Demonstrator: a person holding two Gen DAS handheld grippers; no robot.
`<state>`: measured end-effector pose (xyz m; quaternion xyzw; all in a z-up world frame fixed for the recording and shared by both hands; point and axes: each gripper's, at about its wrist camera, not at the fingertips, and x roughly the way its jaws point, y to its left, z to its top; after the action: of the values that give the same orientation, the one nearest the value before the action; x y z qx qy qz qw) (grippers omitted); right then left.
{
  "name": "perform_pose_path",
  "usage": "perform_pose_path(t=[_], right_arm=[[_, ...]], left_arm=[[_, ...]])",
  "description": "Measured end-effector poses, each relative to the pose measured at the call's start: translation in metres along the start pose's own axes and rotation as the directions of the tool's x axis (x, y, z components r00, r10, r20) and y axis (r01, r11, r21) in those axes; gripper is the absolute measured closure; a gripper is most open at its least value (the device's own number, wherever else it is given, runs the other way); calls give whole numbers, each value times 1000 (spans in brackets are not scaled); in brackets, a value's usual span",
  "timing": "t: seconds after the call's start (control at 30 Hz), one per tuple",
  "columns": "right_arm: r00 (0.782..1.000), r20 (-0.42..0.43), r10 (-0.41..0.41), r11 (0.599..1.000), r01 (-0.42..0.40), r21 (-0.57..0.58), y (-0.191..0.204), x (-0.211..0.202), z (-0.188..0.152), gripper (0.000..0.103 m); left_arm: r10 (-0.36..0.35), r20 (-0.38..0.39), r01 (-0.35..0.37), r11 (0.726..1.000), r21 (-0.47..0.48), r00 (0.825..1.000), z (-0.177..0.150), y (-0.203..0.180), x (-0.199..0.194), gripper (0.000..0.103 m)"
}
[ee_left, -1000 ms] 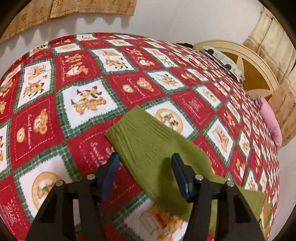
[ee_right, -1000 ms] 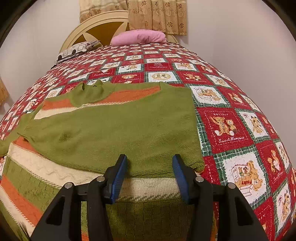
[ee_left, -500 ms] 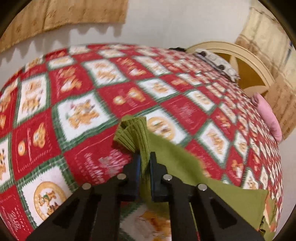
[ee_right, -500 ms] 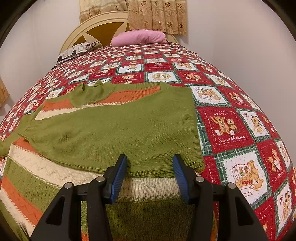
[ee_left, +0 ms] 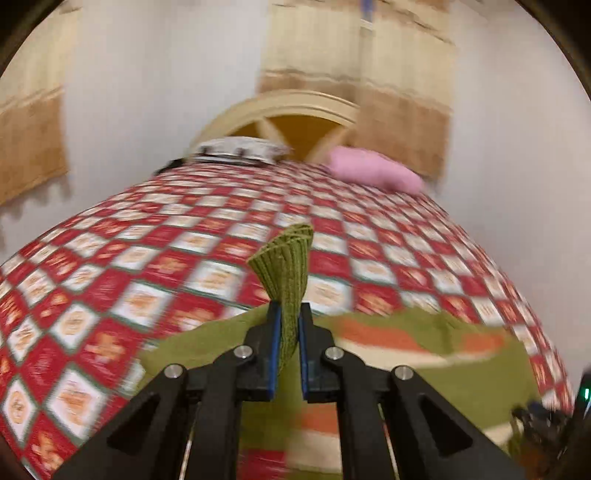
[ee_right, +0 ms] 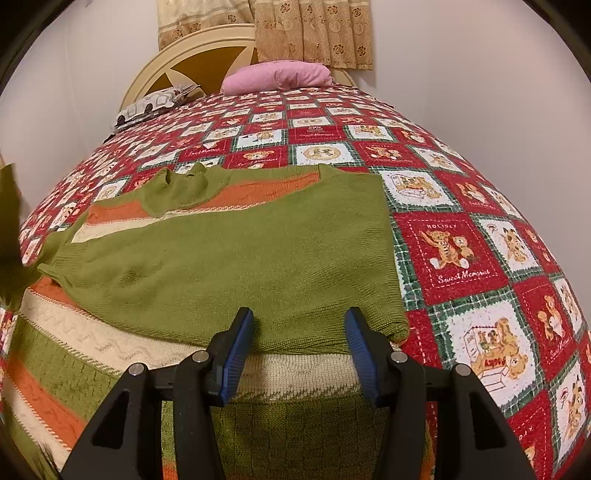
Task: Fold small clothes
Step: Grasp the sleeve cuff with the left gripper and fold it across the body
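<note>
Now the green sleeve cuff (ee_left: pixel 286 271) is clamped between the left gripper's (ee_left: pixel 287 325) blue pads and held above the sweater (ee_right: pixel 236 251), which is spread on the quilt (ee_right: pixel 454 251). The right gripper (ee_right: pixel 297 345) is kept half open, empty, over the hem.

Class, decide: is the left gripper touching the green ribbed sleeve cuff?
Touching. The left wrist view shows the left gripper shut on the green ribbed sleeve cuff, both pads pressing the knit.

White walls (ee_right: pixel 461 74), cream arched headboard (ee_right: pixel 192 55), patterned tan curtains (ee_right: pixel 314 33), red patchwork bedspread (ee_right: pixel 461 258)
</note>
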<state>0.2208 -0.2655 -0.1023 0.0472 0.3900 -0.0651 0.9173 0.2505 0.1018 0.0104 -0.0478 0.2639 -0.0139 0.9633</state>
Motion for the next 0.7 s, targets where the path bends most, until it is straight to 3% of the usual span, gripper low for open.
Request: perform_pose_path(t=[0.17, 0.4, 0.5, 0.57, 0.63, 0.7], right_arm=[[1000, 2, 5, 1000, -5, 5, 0, -1, 0, 50], [1000, 5, 19, 1000, -19, 17, 0, -2, -1, 50], [1000, 6, 18, 1000, -19, 17, 0, -2, -1, 50], [1000, 5, 19, 1000, -19, 17, 0, -2, -1, 50], [1000, 6, 19, 1000, -20, 17, 0, -2, -1, 50], [1000, 7, 20, 1000, -20, 17, 0, -2, 0, 50]], left_arm=[[-59, -118, 71, 993, 100, 991, -41, -69, 27, 94], [-37, -233, 71, 987, 143, 972, -69, -96, 43, 92], [-54, -270, 87, 990, 111, 961, -68, -88, 41, 69], [-62, -259, 84, 993, 77, 964, -68, -72, 27, 21], [-34, -185, 38, 999, 18, 982, -71, -45, 2, 13], [17, -156, -22, 999, -29, 988, -76, -20, -13, 13]])
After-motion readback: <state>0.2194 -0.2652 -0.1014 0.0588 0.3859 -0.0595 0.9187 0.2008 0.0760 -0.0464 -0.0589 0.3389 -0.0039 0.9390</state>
